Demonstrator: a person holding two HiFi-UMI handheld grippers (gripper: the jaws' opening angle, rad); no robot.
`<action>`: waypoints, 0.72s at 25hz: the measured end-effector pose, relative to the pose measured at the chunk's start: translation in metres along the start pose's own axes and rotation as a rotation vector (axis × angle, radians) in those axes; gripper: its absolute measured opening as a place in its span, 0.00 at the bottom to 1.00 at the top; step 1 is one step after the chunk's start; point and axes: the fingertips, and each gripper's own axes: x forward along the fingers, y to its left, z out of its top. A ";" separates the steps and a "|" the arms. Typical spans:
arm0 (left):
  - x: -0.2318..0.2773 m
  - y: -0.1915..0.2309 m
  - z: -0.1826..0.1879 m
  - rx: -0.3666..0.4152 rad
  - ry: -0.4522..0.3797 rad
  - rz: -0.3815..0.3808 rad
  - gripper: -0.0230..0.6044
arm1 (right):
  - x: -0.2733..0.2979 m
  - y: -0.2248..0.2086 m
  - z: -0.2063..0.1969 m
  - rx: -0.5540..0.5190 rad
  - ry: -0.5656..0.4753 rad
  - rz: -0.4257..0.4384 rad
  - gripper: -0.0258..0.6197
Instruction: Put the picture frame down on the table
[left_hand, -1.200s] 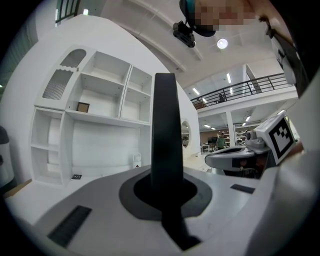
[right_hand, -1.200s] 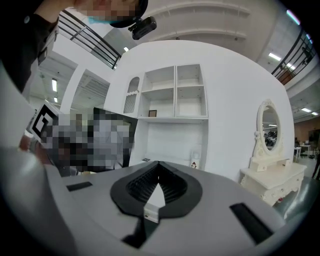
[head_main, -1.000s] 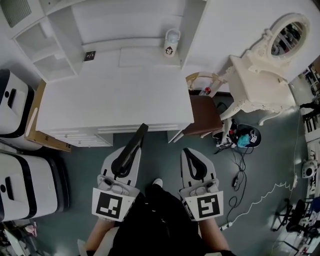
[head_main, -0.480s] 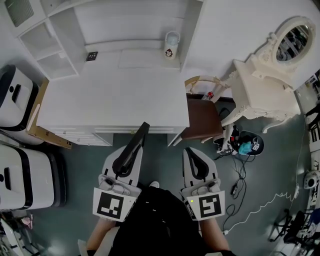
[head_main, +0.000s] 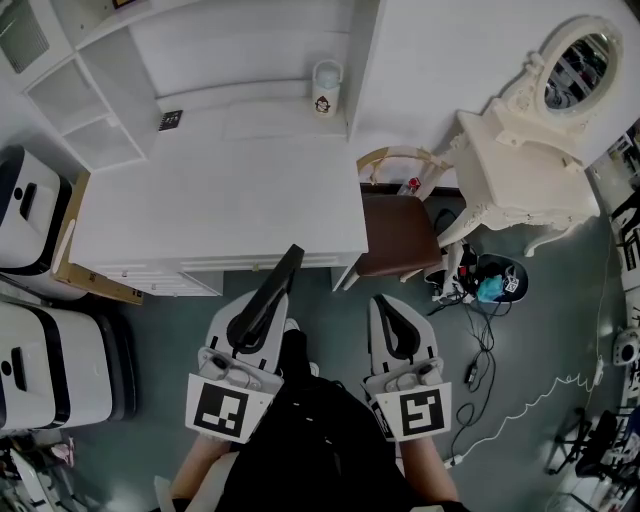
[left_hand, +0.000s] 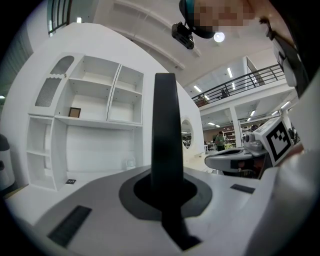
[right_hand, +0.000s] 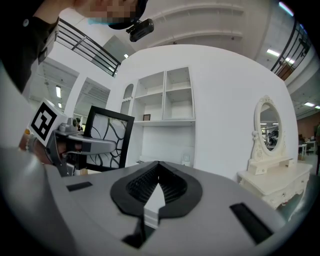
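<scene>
My left gripper (head_main: 258, 315) is shut on a black picture frame (head_main: 272, 292), which stands upright and edge-on, its top reaching the front edge of the white table (head_main: 215, 200). In the left gripper view the frame (left_hand: 165, 135) is a dark vertical bar rising from the closed jaws of the left gripper (left_hand: 165, 192). The right gripper view shows the frame's face (right_hand: 107, 141) with black curling lines. To the right of the left one, my right gripper (head_main: 392, 325) is held level in front of the table. It (right_hand: 157, 187) is shut with nothing in it.
A white shelf unit (head_main: 90, 110) rises behind the table, with a small white jar (head_main: 326, 89) and a small dark object (head_main: 170, 120) at the back. A brown chair (head_main: 395, 235) and a white vanity with an oval mirror (head_main: 525, 165) stand right. White bins (head_main: 40, 365) stand left. Cables (head_main: 490, 330) lie on the floor.
The person has stepped toward the table, one leg now showing between the grippers. Both grippers moved along with them, still shut, the frame still in the left one.
</scene>
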 end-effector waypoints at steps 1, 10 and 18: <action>0.003 -0.001 0.000 -0.002 0.001 -0.006 0.06 | 0.000 -0.003 -0.001 0.004 0.003 -0.008 0.04; 0.038 0.006 0.002 0.004 -0.004 -0.051 0.06 | 0.017 -0.028 -0.006 0.014 0.009 -0.056 0.04; 0.088 0.020 0.004 -0.009 -0.011 -0.083 0.06 | 0.053 -0.054 0.000 0.003 0.005 -0.069 0.04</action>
